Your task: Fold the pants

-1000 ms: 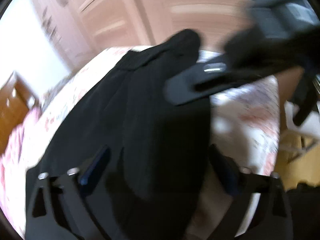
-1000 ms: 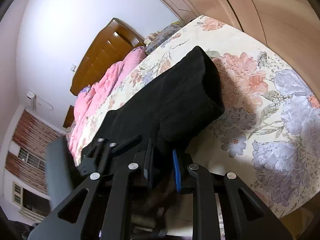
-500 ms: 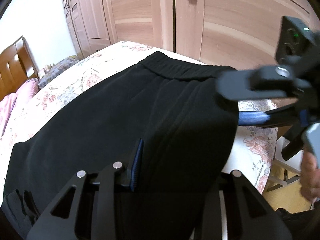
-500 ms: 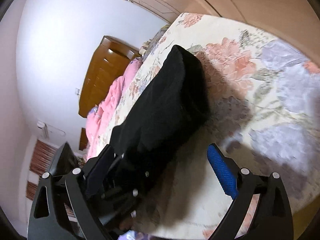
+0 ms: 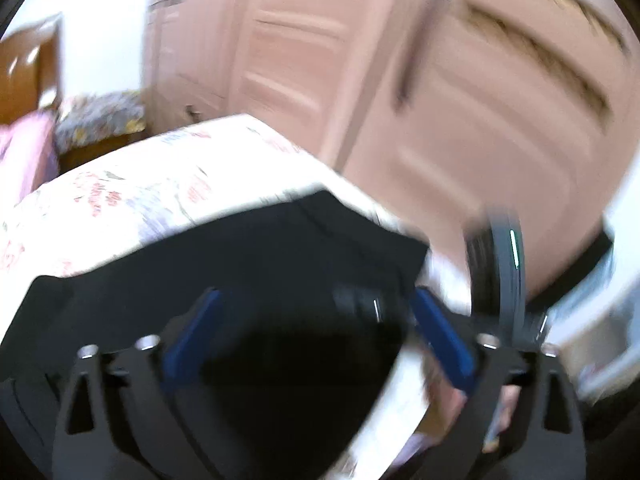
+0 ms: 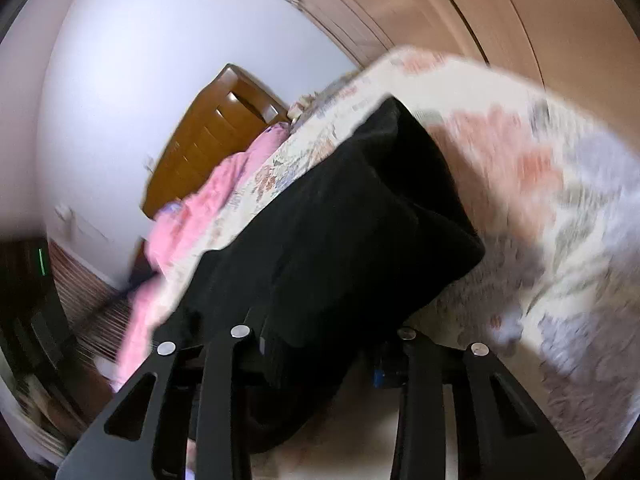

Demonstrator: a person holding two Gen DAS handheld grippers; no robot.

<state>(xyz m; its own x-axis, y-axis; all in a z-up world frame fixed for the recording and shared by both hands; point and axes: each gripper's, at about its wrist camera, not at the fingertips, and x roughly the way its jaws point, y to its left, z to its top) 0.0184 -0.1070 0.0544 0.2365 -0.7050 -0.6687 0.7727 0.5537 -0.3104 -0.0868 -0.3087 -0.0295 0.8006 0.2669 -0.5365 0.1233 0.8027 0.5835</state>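
Left gripper (image 5: 316, 332) has sprung wide and lifted off the black pants (image 5: 248, 264); right gripper (image 6: 320, 344) has come back onto the cloth

Half a second ago the left jaws sat narrow on the fabric; now they are opening, blue pads well apart, with the pants below and ahead of them and nothing pinched. The right jaws, wide a moment back, are closing with a bulky fold of cloth between them; whether the pads already press on it cannot be told. The pants lie across the flowered bedspread (image 6: 560, 208), stretching away from both claws toward the wardrobe doors (image 5: 500, 92). The risk: a one-sided grip may drag the stacked layers askew or off the bed edge
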